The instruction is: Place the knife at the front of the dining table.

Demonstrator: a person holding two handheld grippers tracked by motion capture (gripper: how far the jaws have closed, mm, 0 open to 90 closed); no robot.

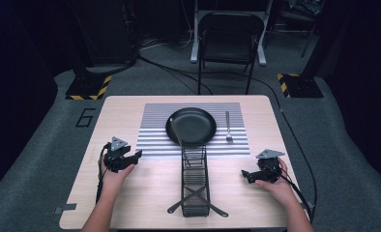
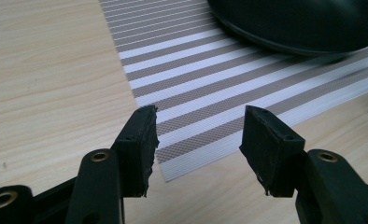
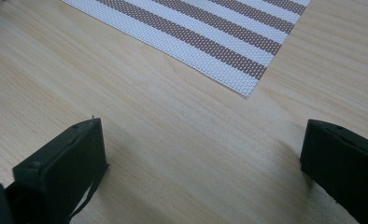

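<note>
Two matte jaws — blocky (rubbery) | woven striped placemat [image 2: 205, 88] | round black pan [image 2: 303, 23]

A black folding chair [image 1: 231, 36] is standing beyond the table [image 1: 145, 193], hazard-striped bases are sitting left [image 1: 88, 88] and right [image 1: 297, 86] on the grey floor, and cables [image 1: 179, 72] are trailing between them

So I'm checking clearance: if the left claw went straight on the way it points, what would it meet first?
Probably the striped placemat: the left claw, jaws apart with nothing between them, aims over its near corner. Beyond lies the black pan. Depth is hard to judge.
</note>
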